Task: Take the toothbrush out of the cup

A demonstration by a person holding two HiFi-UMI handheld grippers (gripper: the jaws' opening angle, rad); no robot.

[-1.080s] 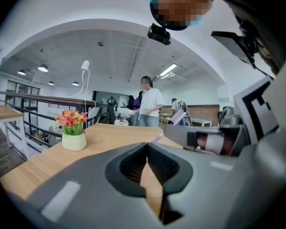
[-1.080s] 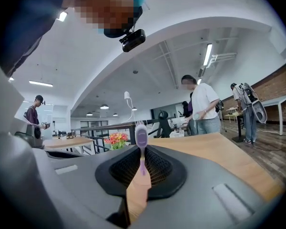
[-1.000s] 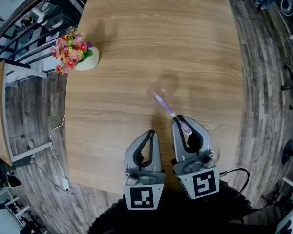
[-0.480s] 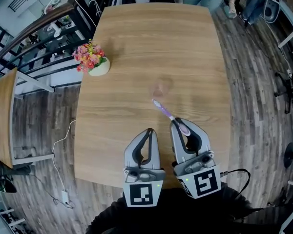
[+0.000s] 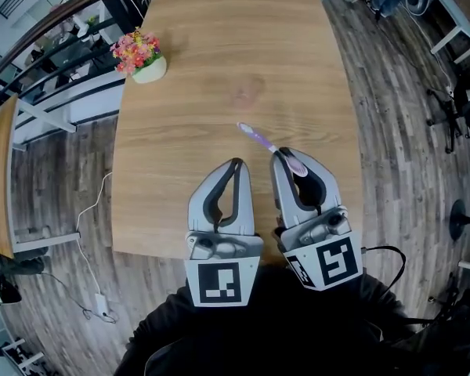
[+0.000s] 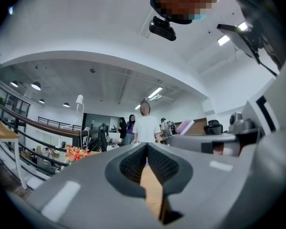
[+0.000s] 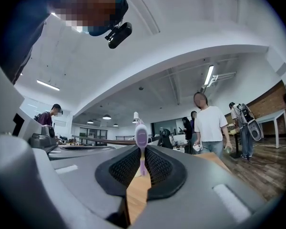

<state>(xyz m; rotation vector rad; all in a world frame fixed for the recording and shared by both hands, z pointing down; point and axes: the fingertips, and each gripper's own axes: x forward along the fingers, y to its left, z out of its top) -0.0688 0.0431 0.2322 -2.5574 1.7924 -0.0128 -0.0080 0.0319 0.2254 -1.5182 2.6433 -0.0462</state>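
Observation:
My right gripper (image 5: 279,156) is shut on the handle of a purple toothbrush (image 5: 258,137), whose bristle head sticks out forward and to the left above the wooden table (image 5: 172,178). In the right gripper view the toothbrush (image 7: 141,142) stands up between the closed pads of the right gripper (image 7: 142,165). A faint clear cup (image 5: 247,92) stands on the table beyond the brush, apart from it. My left gripper (image 5: 235,163) hangs beside the right one, shut and empty; the left gripper view shows the left gripper (image 6: 147,146) with its jaws meeting on nothing.
A small pot of pink and red flowers (image 5: 141,57) stands at the table's far left. A white cable (image 5: 94,210) lies on the floor to the left. Chair bases (image 5: 458,225) stand to the right. A person in a white shirt (image 7: 212,123) stands beyond the table's far end, with others nearby.
Both grippers have risen and drawn back toward me. The toothbrush head has come out of the cup and now hangs clear of it.

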